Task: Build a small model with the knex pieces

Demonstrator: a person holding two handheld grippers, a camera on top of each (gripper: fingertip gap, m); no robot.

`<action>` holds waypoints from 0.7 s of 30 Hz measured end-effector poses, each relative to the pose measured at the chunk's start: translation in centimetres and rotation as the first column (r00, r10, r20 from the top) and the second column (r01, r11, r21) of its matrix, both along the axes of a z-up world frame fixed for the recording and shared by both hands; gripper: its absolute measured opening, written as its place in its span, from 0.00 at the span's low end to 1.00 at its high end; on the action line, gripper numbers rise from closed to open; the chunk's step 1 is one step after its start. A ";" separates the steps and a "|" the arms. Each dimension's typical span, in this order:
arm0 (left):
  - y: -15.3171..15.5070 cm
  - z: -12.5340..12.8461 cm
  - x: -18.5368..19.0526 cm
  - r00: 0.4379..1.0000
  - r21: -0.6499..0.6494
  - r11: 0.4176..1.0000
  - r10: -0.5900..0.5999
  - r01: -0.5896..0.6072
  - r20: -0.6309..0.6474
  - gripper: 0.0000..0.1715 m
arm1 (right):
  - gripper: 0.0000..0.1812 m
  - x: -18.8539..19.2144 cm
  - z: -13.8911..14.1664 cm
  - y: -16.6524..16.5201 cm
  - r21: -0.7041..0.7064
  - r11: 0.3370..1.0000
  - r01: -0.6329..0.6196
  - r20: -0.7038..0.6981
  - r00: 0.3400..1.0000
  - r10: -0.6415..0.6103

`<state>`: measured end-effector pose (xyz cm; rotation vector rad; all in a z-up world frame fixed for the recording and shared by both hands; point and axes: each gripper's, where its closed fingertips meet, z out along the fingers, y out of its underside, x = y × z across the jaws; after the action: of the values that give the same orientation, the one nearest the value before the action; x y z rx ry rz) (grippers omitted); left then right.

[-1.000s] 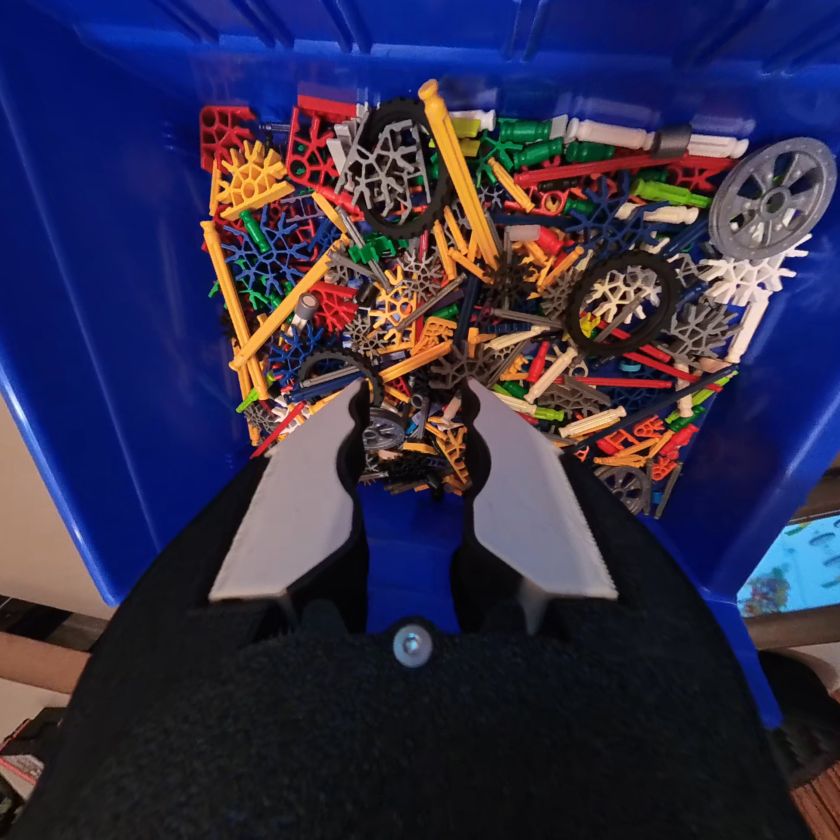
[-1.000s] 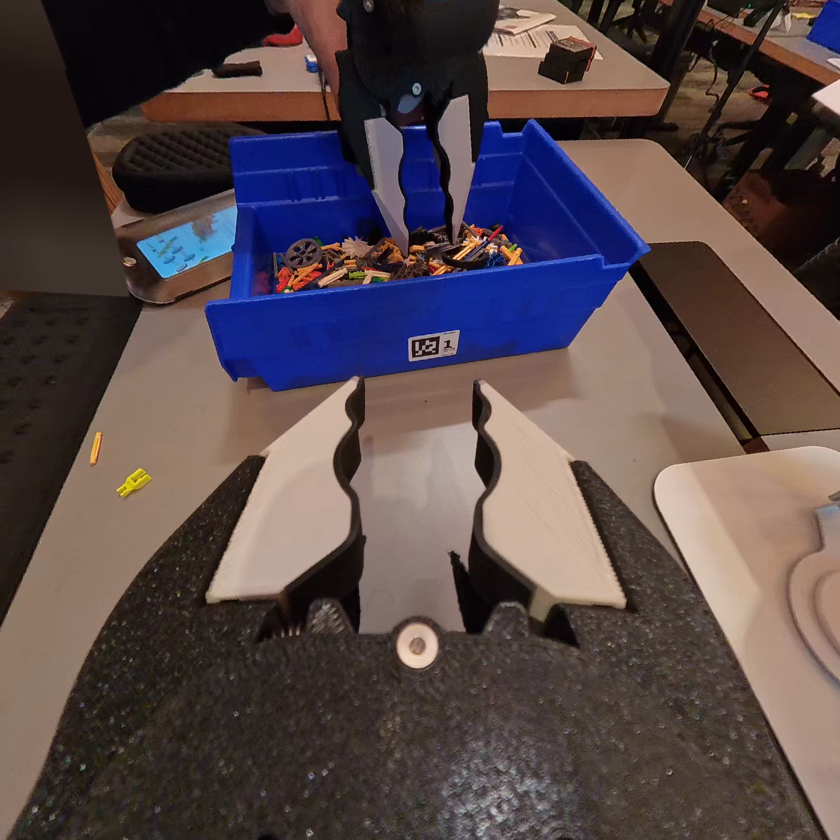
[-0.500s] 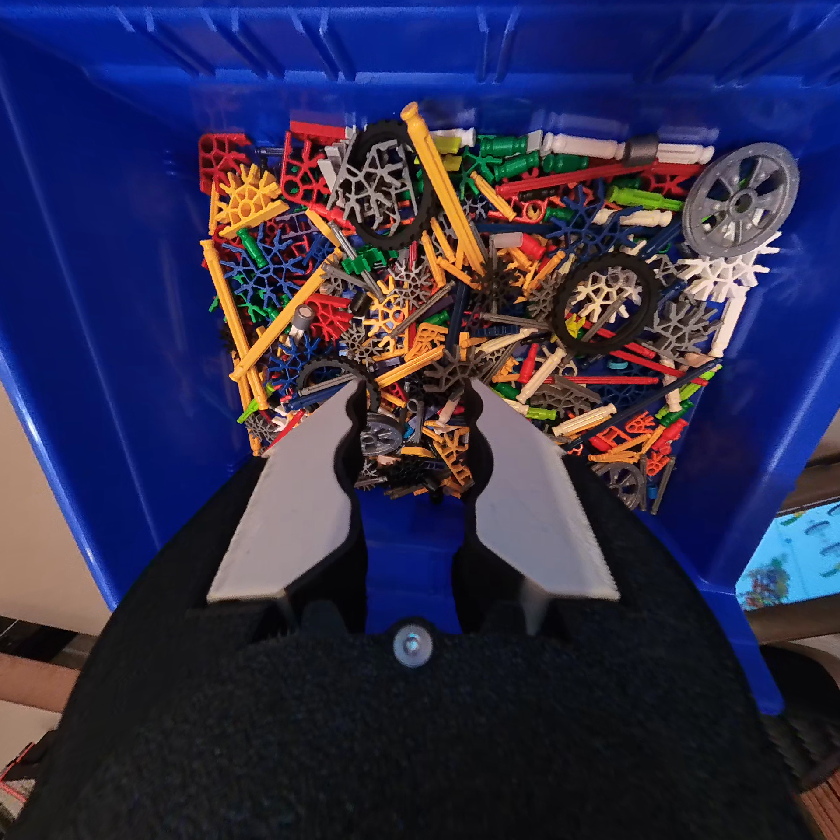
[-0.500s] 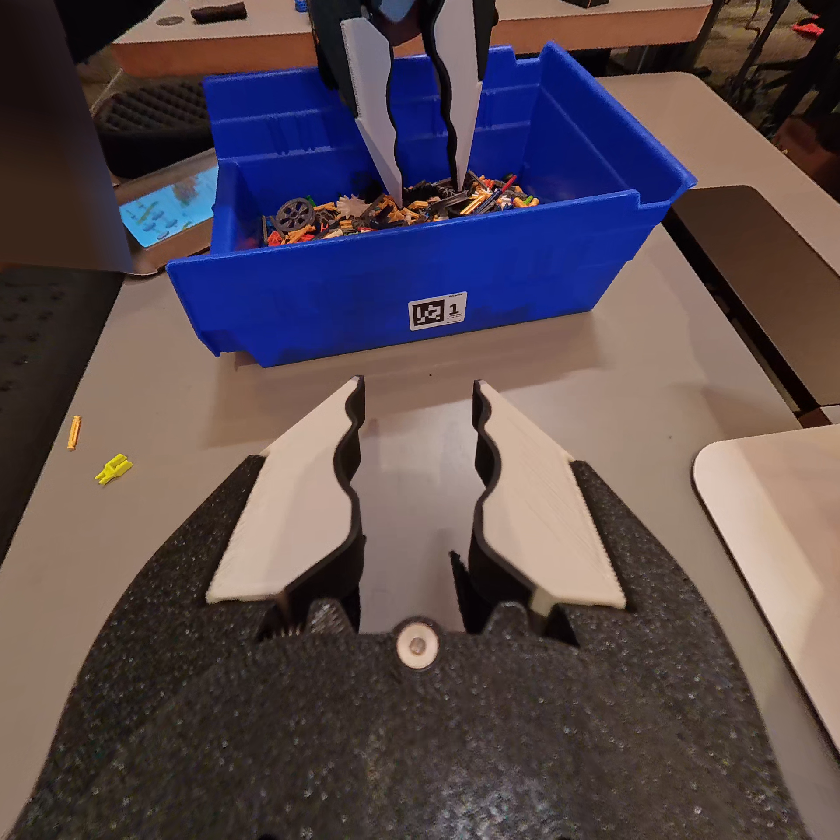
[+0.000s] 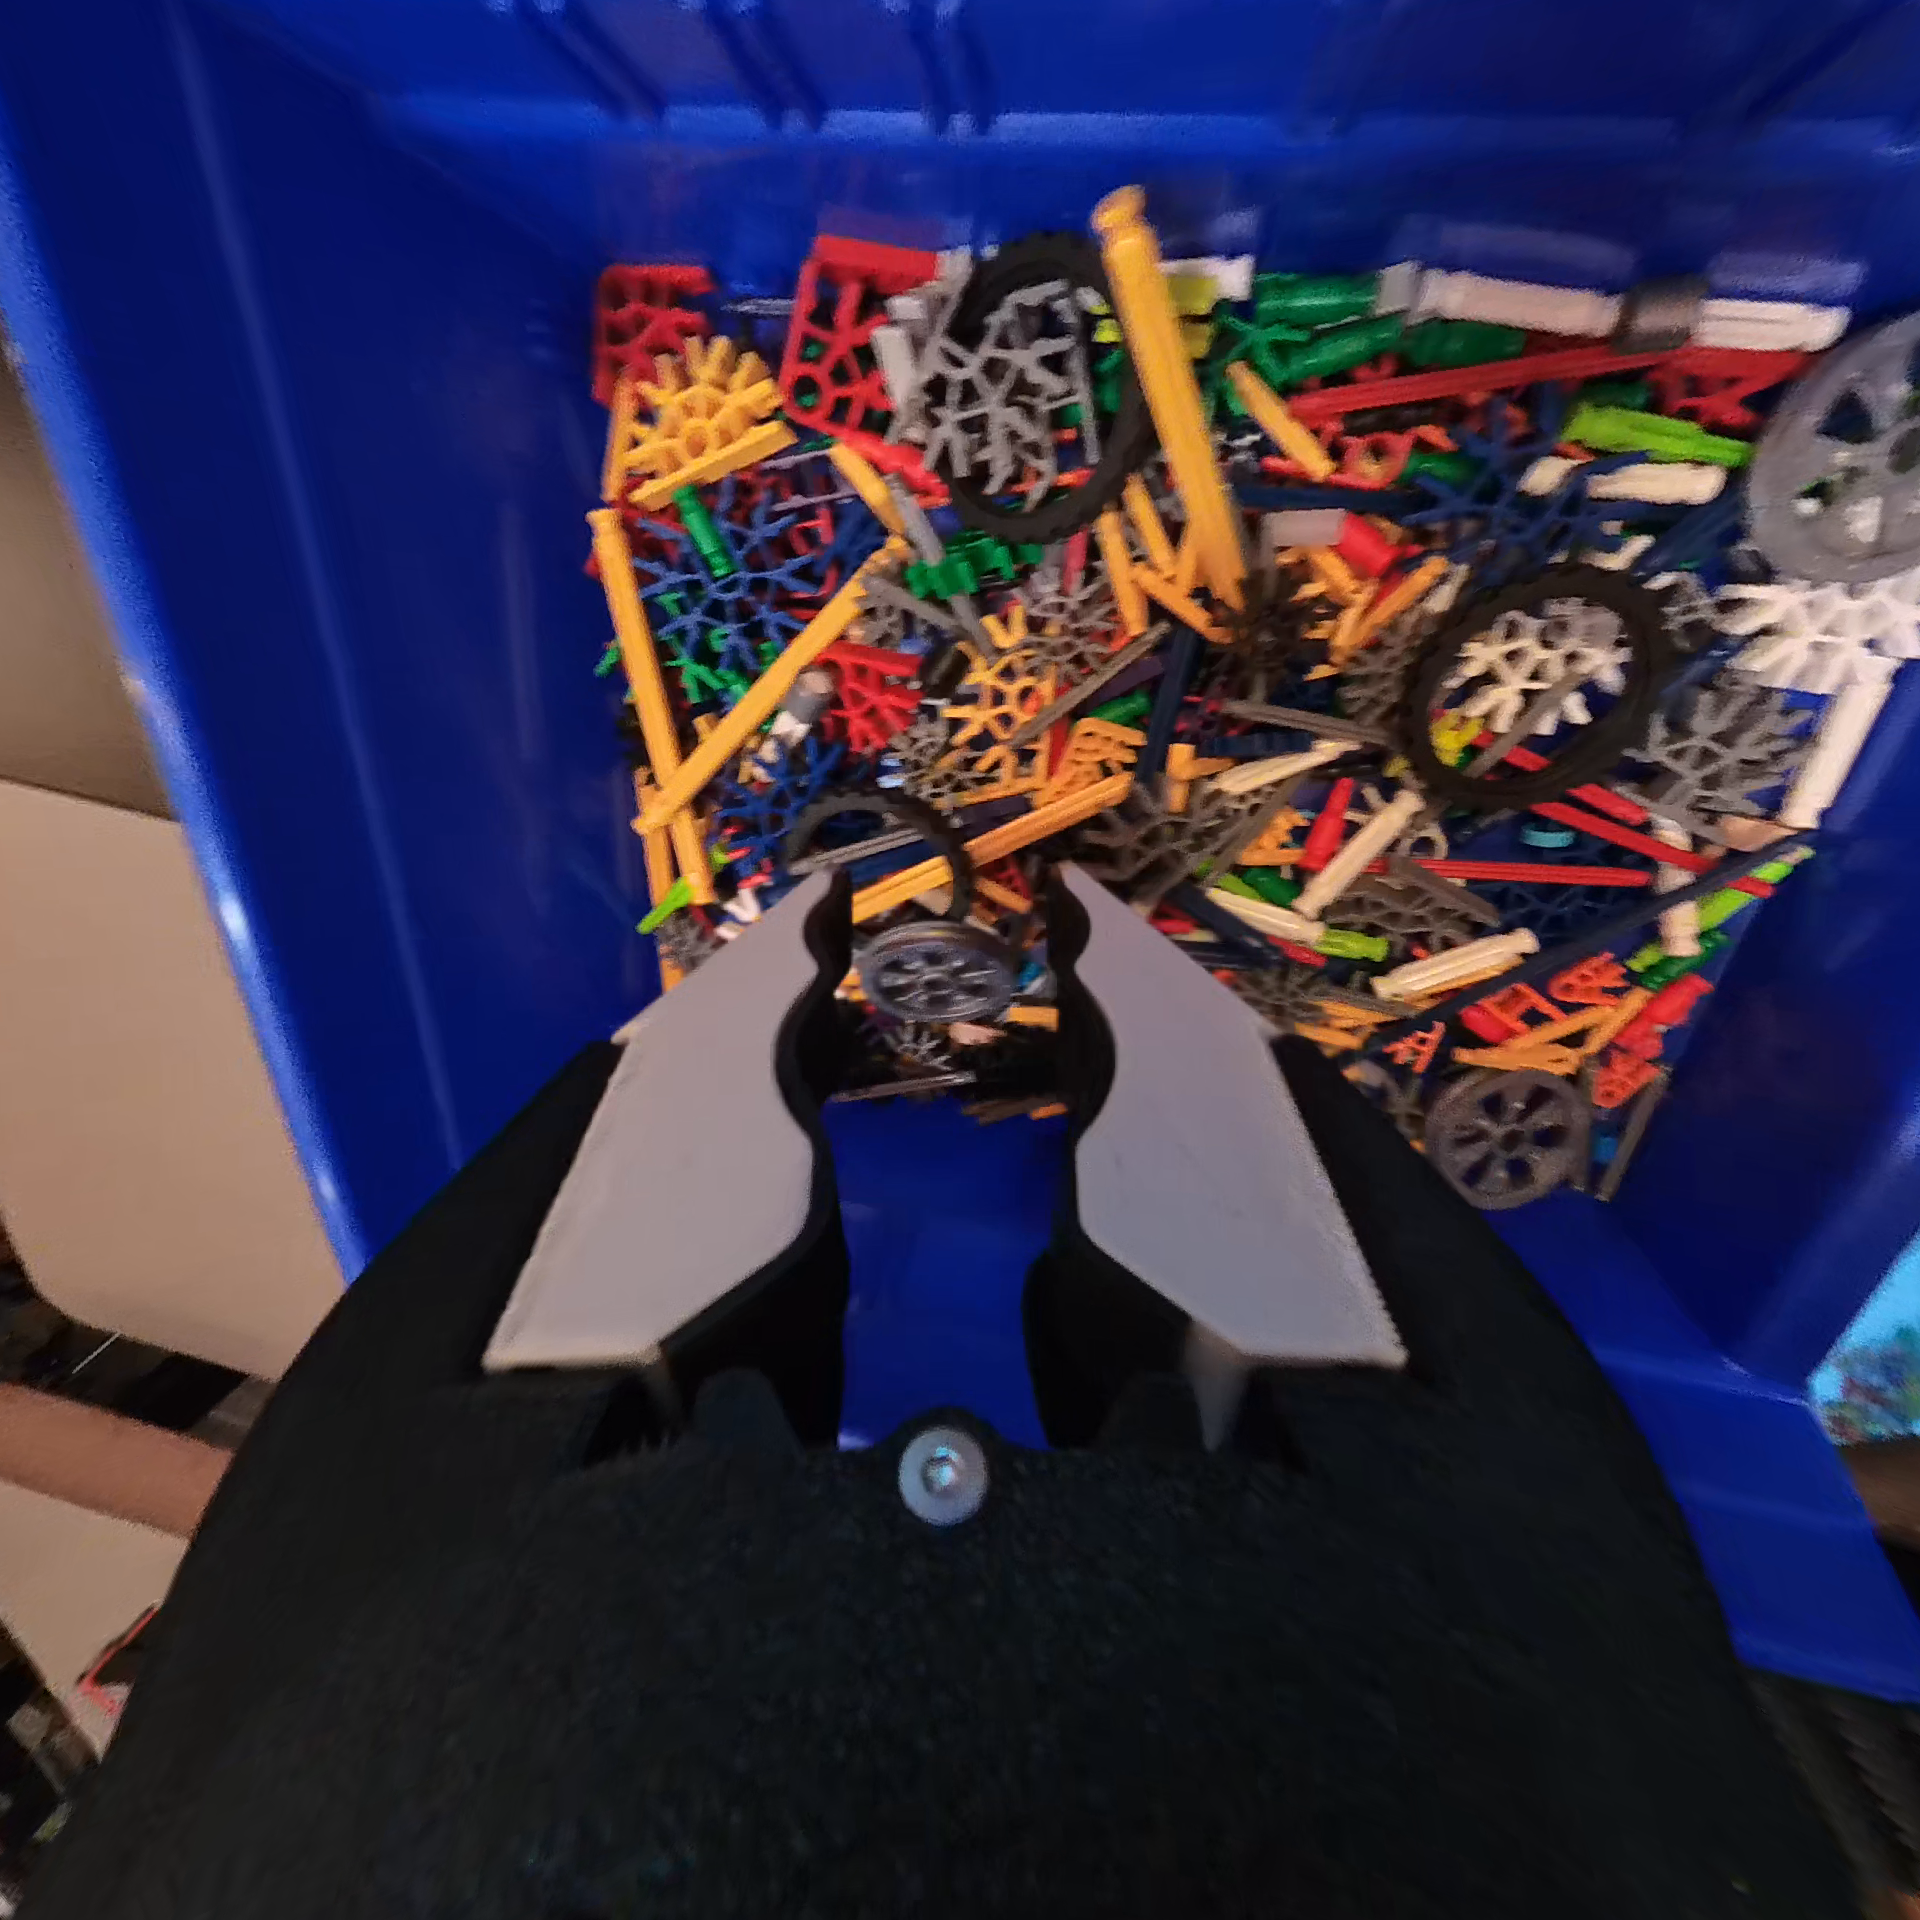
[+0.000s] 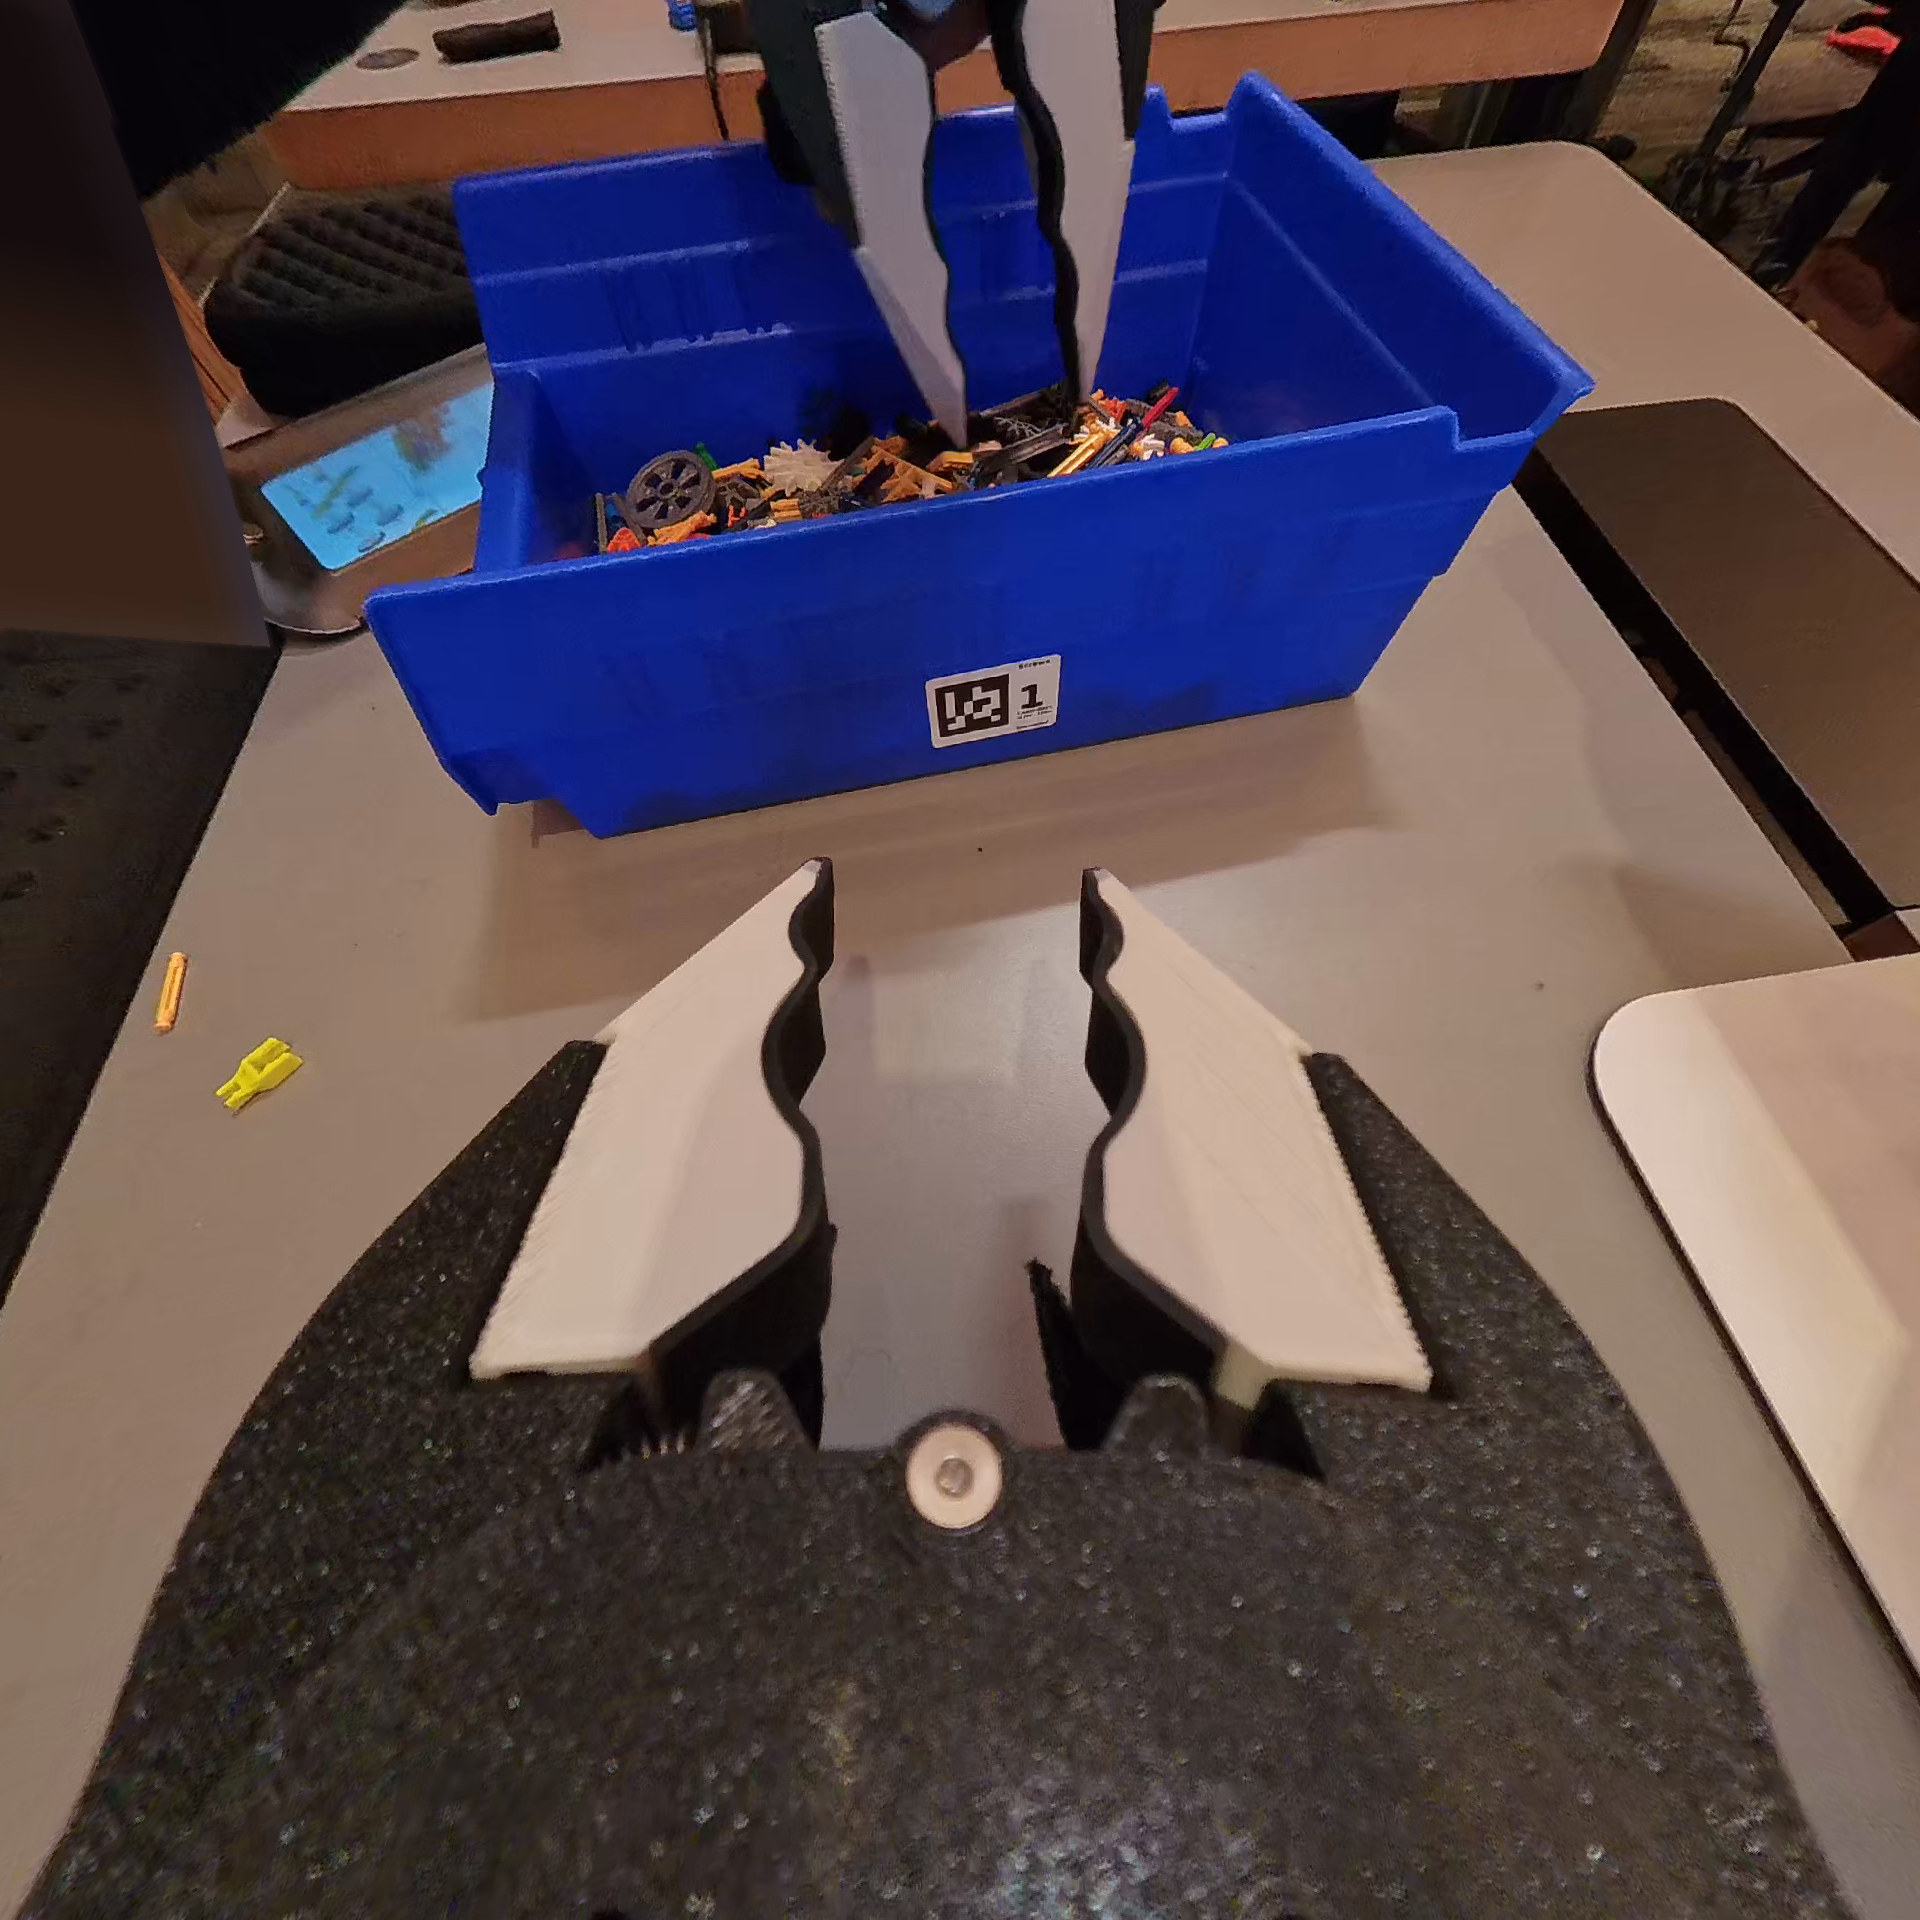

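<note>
Left tongs [image 5: 948,894] released, tips dipped into blue bin [image 5: 364,623], straddling small grey wheel [image 5: 938,975] atop heap of colourful construction-toy rods and connectors [image 5: 1195,665]. Right tongs [image 6: 956,883] released, empty, above grey table [image 6: 1455,883] before bin; yellow piece [image 6: 258,1072] far left.

A workroom or lab: grey tables [image 6: 1455,831] in rows, a tagged blue parts bin [image 6: 727,675], equipment stands behind.
</note>
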<state>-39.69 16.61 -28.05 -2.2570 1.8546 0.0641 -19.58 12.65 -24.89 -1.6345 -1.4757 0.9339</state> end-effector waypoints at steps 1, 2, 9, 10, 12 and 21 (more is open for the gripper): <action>0.5 0.1 -0.2 1.000 0.012 1.000 0.010 -0.010 0.003 0.20 | 0.26 0.0 0.0 0.0 0.000 1.000 0.000 -0.001 1.000 0.000; 0.7 0.0 -0.2 1.000 0.005 1.000 0.017 -0.017 0.011 0.19 | 0.26 0.0 0.0 0.0 0.000 1.000 0.000 -0.001 1.000 0.000; 3.2 -0.3 -0.6 0.999 0.072 0.997 0.025 -0.022 -0.037 0.19 | 0.26 0.2 0.2 0.2 -0.004 1.000 0.002 -0.009 1.000 -0.002; 3.4 -0.3 -0.2 0.999 0.079 0.997 0.019 -0.016 -0.028 0.20 | 0.26 0.2 0.2 0.2 -0.005 1.000 0.003 -0.011 1.000 -0.003; 4.0 -0.2 0.5 1.000 0.094 0.996 0.008 -0.006 -0.015 0.20 | 0.26 0.2 0.4 0.3 -0.006 1.000 0.003 -0.015 1.000 -0.004; 3.2 -3.3 1.2 0.992 -0.050 0.998 -0.038 0.033 -0.121 0.21 | 0.26 0.3 0.6 0.2 -0.006 1.000 0.002 -0.023 1.000 -0.002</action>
<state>-38.45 19.79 -31.39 -2.2983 1.9766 0.1566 -19.32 12.87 -24.29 -1.6238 -1.4574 0.9538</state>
